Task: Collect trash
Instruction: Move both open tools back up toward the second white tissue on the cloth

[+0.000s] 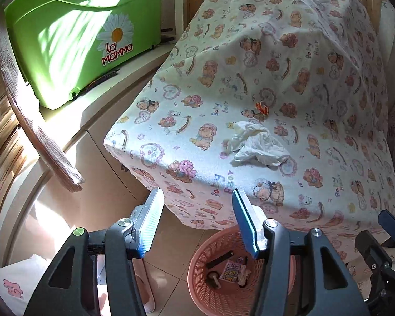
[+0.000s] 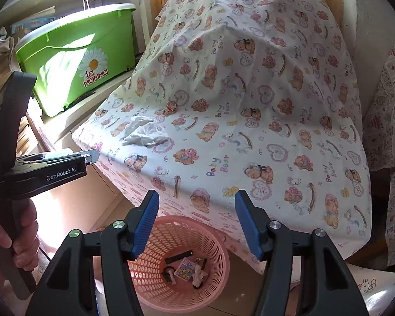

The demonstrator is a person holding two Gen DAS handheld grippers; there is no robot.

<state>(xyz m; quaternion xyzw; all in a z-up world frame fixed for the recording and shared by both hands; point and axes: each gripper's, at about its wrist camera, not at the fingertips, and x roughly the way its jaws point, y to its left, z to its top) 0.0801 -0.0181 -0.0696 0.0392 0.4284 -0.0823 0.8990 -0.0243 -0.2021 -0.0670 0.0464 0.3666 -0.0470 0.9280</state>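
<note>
Crumpled tissue [image 1: 255,144] is seen on the bear-print cloth [image 1: 316,79], just beyond its front edge, straight ahead of the left gripper [image 1: 197,221], the nearer one. Right gripper [image 2: 197,223] sits over the pink basket [image 2: 218,252]. Both sets of fingers are spread wide, empty

Cloth [image 1: 289,79] over the table: white, printed with brown and pink bears, lilac hearts. Crumpled tissue [image 1: 255,144] near its front edge: white; small wrapper [image 1: 262,108] beside it: orange-red. Basket [image 2: 216,245]: pink, perforated; tub [image 1: 73,39]: green, daisy emblem.
</note>
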